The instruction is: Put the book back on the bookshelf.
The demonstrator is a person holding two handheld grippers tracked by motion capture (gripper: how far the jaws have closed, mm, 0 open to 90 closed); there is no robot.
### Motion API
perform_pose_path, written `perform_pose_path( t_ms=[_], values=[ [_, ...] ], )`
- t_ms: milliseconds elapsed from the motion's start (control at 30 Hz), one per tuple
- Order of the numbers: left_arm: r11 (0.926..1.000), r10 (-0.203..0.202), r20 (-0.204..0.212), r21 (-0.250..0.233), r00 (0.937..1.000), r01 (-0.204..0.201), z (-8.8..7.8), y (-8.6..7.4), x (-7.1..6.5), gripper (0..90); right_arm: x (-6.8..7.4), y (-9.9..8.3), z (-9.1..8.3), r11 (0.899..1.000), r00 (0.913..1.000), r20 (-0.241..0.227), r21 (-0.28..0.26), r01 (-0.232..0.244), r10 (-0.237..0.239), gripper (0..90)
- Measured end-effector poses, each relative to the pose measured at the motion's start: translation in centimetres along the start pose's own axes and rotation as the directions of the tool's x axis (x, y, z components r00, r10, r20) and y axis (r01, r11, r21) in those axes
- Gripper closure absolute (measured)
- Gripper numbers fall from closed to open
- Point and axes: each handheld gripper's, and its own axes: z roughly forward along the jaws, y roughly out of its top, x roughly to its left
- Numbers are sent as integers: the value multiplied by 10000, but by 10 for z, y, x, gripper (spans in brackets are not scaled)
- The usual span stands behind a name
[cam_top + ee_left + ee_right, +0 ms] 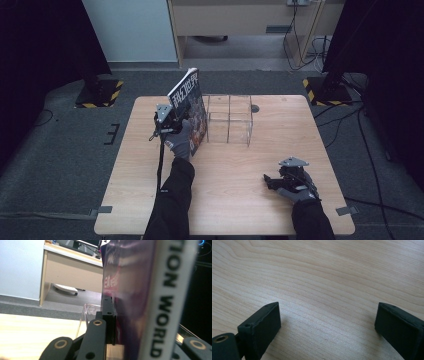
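Wooden table (235,200), bare in front. Clear divided organizer (231,119) at the far middle, slots open upward. Magazine (189,107) is lifted upright just left of the organizer, touching or nearly so; likely held on edge to slide into a slot. Long axis roughly vertical, tilted, cover faces right, spine toward the camera. Left gripper (170,119) jaws pinch the magazine near its lower part. Right gripper (280,180) rests low over the near-right table, jaws spread, nothing between, probably waiting.
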Motion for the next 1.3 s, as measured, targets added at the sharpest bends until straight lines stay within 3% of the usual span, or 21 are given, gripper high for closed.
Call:
perform_pose_path(
  t_ms=[300, 633, 800, 1000, 1200, 1300],
  values=[
    [9995, -308, -212, 54, 9993, 309, -9, -5, 10, 771, 0, 0, 0, 10000, 10000, 15, -32, 47, -47, 66],
    [9996, -287, -209, -78, 9994, 285, -21, -14, 19, 731, 0, 0, 0, 10000, 10000, 19, -25, 40, -40, 66],
    [9997, -222, -232, -112, 9995, 220, -27, -17, 18, 644, 0, 0, 0, 10000, 10000, 7, -17, 57, -57, 66],
    [9998, 14, -358, -216, 9994, -22, -40, -18, 21, 455, 1, 0, 0, 10000, 10000, 21, -23, 35, -35, 65],
    [9987, 505, 1, 17, 9987, -505, -59, -18, 15, 317, 0, 0, 0, 10000, 10000, 11, -28, 64, -64, 64],
    [9988, 466, 44, 160, 9989, -466, -68, -13, 14, 295, 0, 0, 0, 10000, 10000, -2, -16, 80, -80, 63]
  ],
)
